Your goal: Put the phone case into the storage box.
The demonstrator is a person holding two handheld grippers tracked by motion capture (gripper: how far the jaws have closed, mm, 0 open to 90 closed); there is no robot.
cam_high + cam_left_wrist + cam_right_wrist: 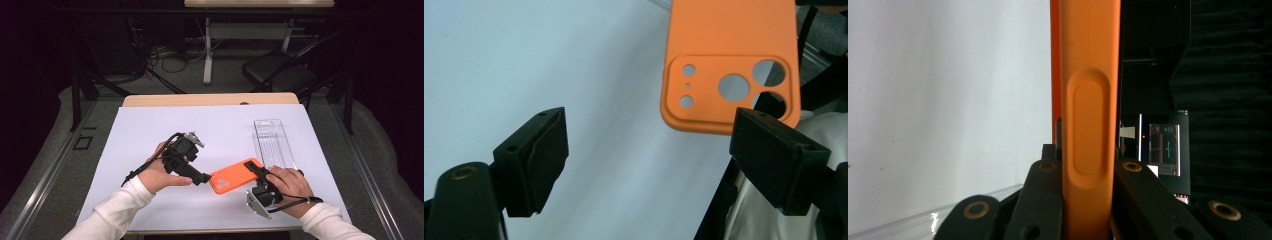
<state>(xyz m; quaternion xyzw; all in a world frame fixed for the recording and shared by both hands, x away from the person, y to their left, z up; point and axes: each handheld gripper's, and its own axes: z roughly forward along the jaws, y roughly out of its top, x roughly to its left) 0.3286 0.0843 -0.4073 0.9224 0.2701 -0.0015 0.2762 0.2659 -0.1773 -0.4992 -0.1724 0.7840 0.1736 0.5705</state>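
Right tongs (256,170) clamp the unmarked orange phone case (235,176); left tongs (205,178) gape wide beside it.

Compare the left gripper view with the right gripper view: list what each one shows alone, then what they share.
Left gripper view alone: the orange phone case's back with its camera cutouts, seen beyond the open left gripper, nothing between its jaws.

Right gripper view alone: the case's side edge with a raised side button, clamped in the shut right gripper, a clear plastic tray edge, and a lit screen in the dark background.

Both: the orange case and the white table sheet.
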